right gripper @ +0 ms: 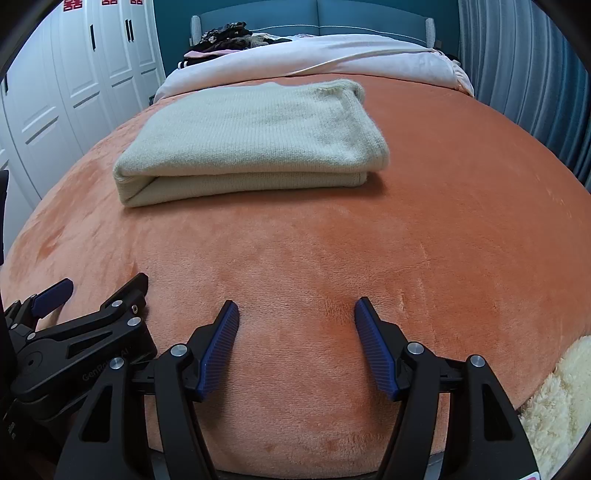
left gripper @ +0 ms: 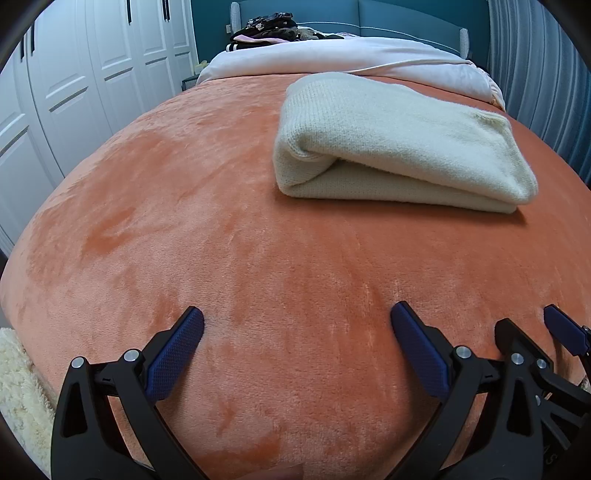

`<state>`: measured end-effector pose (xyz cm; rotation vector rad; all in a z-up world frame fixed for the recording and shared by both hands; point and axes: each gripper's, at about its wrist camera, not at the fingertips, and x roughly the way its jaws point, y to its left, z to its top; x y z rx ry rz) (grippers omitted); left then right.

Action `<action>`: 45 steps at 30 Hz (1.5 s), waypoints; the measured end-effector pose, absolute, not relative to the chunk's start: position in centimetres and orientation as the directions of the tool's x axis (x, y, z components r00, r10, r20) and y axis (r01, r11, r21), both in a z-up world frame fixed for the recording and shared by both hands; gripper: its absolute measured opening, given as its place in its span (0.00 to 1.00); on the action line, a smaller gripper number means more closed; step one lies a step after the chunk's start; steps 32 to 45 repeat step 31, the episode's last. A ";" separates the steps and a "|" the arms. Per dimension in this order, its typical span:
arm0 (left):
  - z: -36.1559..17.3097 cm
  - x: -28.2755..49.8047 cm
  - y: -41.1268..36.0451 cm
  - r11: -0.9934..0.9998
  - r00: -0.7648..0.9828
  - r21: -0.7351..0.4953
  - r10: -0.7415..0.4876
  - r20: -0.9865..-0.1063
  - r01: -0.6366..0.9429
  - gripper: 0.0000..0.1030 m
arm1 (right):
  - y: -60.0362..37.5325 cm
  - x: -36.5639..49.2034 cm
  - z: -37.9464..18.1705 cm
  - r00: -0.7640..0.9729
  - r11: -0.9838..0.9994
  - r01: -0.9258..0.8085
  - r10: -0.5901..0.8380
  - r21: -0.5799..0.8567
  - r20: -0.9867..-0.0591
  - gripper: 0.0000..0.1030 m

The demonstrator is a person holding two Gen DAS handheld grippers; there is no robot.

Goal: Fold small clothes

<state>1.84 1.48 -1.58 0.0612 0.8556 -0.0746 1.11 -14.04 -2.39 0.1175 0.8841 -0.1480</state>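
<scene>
A cream knit garment (left gripper: 391,144) lies folded into a thick rectangle on the orange blanket (left gripper: 221,240); it also shows in the right wrist view (right gripper: 251,140). My left gripper (left gripper: 297,321) is open and empty, low over the blanket, well short of the garment. My right gripper (right gripper: 297,314) is open and empty too, close beside the left one. The right gripper's fingers (left gripper: 561,328) show at the right edge of the left wrist view. The left gripper's fingers (right gripper: 55,291) show at the left of the right wrist view.
A pale pink duvet (left gripper: 332,59) lies across the far end of the bed, with a pile of dark clothes (left gripper: 266,27) on it. White wardrobe doors (left gripper: 74,74) stand to the left, grey curtains (right gripper: 535,74) to the right. A fluffy cream rug (right gripper: 557,406) lies below the bed's near edge.
</scene>
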 end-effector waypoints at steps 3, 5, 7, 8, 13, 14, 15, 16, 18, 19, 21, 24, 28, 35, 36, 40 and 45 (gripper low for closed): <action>-1.6 1.9 1.5 0.996 0.653 0.025 -0.040 -0.756 0.090 0.96 | -14.1 1.1 -2.4 0.625 0.983 0.177 -0.080 0.041 -0.776 0.62; -1.6 1.9 1.5 0.996 0.653 0.025 -0.040 -0.756 0.090 0.96 | -14.1 1.1 -2.4 0.625 0.983 0.176 -0.079 0.041 -0.777 0.62; -1.6 1.9 1.5 0.996 0.653 0.026 -0.040 -0.756 0.090 0.96 | -14.1 1.1 -2.4 0.625 0.983 0.176 -0.080 0.041 -0.777 0.62; -1.6 1.9 1.5 0.996 0.653 0.026 -0.040 -0.756 0.090 0.96 | -14.1 1.1 -2.4 0.625 0.983 0.176 -0.079 0.041 -0.777 0.62; -1.6 1.9 1.5 0.996 0.654 0.026 -0.040 -0.756 0.090 0.96 | -14.0 1.1 -2.4 0.625 0.983 0.177 -0.080 0.041 -0.776 0.62; -1.6 1.9 1.5 0.996 0.653 0.026 -0.039 -0.756 0.090 0.96 | -14.0 1.1 -2.4 0.626 0.983 0.177 -0.080 0.041 -0.776 0.62; -1.6 1.9 1.5 0.996 0.654 0.027 -0.039 -0.756 0.090 0.96 | -14.0 1.1 -2.4 0.626 0.983 0.177 -0.080 0.041 -0.776 0.62; -1.6 1.9 1.6 0.996 0.654 0.026 -0.039 -0.756 0.090 0.96 | -14.0 1.0 -2.4 0.627 0.983 0.177 -0.081 0.041 -0.775 0.62; -1.6 1.9 1.6 0.996 0.654 0.027 -0.039 -0.756 0.090 0.96 | -14.0 1.0 -2.4 0.630 0.983 0.179 -0.082 0.041 -0.772 0.62; -1.6 1.9 1.6 0.996 0.654 0.027 -0.039 -0.756 0.090 0.96 | -14.0 0.9 -2.4 0.632 0.983 0.180 -0.083 0.042 -0.771 0.62; -1.6 1.9 1.6 0.996 0.653 0.026 -0.040 -0.756 0.091 0.96 | -13.9 0.8 -2.4 0.635 0.982 0.183 -0.085 0.043 -0.768 0.62; -1.6 1.9 1.5 0.996 0.653 0.025 -0.040 -0.757 0.090 0.96 | -13.8 0.6 -2.4 0.641 0.982 0.185 -0.089 0.041 -0.762 0.63; -1.6 1.8 1.5 0.996 0.652 0.020 -0.044 -0.757 0.090 0.96 | -13.6 0.4 -2.5 0.652 0.981 0.190 -0.093 0.043 -0.753 0.63; -1.6 1.8 1.5 0.996 0.652 0.020 -0.044 -0.757 0.090 0.96 | -13.6 0.3 -2.5 0.654 0.981 0.190 -0.093 0.044 -0.751 0.64; -1.6 1.8 1.5 0.996 0.652 0.020 -0.044 -0.757 0.090 0.96 | -13.6 0.3 -2.5 0.654 0.981 0.190 -0.093 0.044 -0.751 0.64; -1.6 1.8 1.5 0.996 0.652 0.020 -0.044 -0.757 0.090 0.96 | -13.6 0.3 -2.5 0.654 0.981 0.190 -0.093 0.044 -0.751 0.64; -1.6 1.8 1.5 0.996 0.652 0.020 -0.044 -0.757 0.090 0.96 | -13.6 0.3 -2.5 0.654 0.981 0.190 -0.093 0.044 -0.751 0.64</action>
